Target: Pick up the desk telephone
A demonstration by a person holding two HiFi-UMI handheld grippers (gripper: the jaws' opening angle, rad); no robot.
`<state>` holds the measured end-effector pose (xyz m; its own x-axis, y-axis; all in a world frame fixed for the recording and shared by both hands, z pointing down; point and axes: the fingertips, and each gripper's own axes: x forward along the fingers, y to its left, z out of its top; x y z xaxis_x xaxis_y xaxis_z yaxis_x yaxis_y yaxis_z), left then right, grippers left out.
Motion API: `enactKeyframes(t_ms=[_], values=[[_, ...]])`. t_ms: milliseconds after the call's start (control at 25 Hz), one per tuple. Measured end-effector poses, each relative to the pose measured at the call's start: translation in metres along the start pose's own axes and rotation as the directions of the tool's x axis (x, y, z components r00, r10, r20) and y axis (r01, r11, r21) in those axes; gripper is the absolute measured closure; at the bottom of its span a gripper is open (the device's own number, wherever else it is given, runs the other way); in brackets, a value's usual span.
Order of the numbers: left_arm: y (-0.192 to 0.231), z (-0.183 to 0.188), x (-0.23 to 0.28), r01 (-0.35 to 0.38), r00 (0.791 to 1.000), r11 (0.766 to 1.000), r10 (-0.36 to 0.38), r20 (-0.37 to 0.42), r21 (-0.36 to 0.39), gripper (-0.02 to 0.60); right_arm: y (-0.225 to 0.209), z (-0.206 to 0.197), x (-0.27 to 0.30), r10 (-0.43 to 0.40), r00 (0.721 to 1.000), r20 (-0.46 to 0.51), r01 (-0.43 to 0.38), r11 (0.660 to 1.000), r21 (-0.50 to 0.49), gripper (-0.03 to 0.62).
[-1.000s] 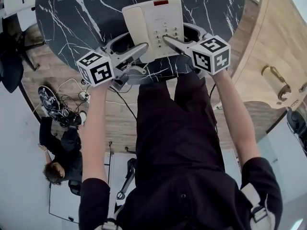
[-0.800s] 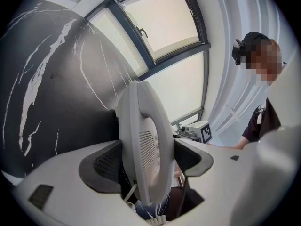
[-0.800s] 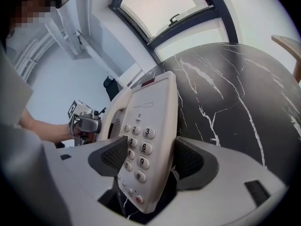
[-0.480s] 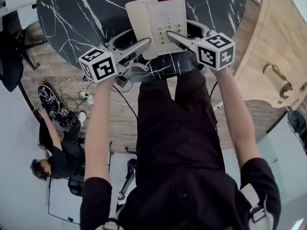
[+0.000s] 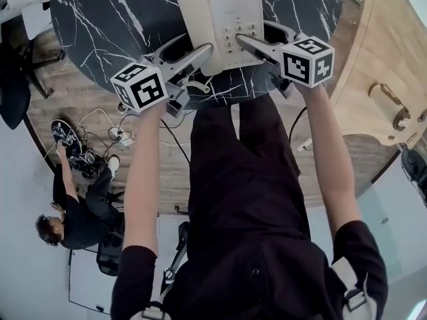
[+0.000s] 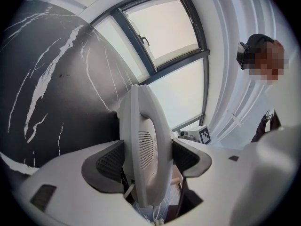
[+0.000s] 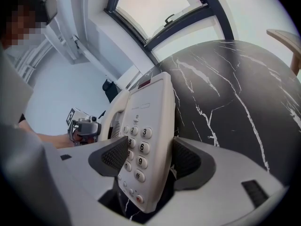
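Observation:
A cream desk telephone (image 5: 220, 22) with a keypad and a red indicator lies at the near edge of the black marble table (image 5: 120, 25). My left gripper (image 5: 200, 51) has its handset side (image 6: 146, 140) between the jaws, which are closing, and both pads touch it. My right gripper (image 5: 243, 41) is shut on the keypad side (image 7: 150, 112), one pad over the number keys and the other under the base. In the left gripper view the left gripper (image 6: 148, 159) straddles the handset. In the right gripper view the right gripper (image 7: 150, 159) straddles the keypad. The coiled cord (image 5: 197, 85) hangs off the table's front edge.
The round table (image 7: 235, 93) stretches beyond the phone. A curved wooden bench (image 5: 373, 59) runs along the right. On the floor at lower left a person (image 5: 73, 212) crouches by a tangle of cables (image 5: 93, 145). Tall windows stand behind the table.
Phone and both grippers sit slightly higher in the head view, still in the same relation to each other. The person on the floor has shifted down and left.

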<state>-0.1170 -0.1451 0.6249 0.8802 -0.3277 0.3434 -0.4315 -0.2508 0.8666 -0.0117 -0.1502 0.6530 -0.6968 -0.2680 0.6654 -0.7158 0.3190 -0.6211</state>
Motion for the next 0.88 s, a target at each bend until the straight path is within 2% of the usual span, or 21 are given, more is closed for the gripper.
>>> enactKeyframes(t_ms=[200,480,600,880], values=[[-0.003,-0.002,0.002,-0.009,0.999,1.000,0.009,-0.041,0.008,0.259,0.000,-0.004,-0.004,-0.028,1.000,-0.004,0.028,0.999,0.032,0.281],[-0.016,-0.013,0.001,-0.012,0.996,1.000,0.012,-0.086,0.004,0.264,0.005,-0.019,-0.018,-0.028,0.999,0.017,0.026,0.995,0.101,0.283],[-0.023,-0.017,-0.003,-0.019,0.996,1.000,0.019,-0.085,-0.003,0.265,0.010,-0.023,-0.023,-0.014,1.000,0.021,0.011,0.993,0.117,0.284],[-0.054,-0.018,-0.008,-0.055,0.997,0.998,0.056,-0.054,0.031,0.267,0.021,-0.021,-0.047,0.029,0.999,0.045,-0.034,0.994,0.104,0.287]])
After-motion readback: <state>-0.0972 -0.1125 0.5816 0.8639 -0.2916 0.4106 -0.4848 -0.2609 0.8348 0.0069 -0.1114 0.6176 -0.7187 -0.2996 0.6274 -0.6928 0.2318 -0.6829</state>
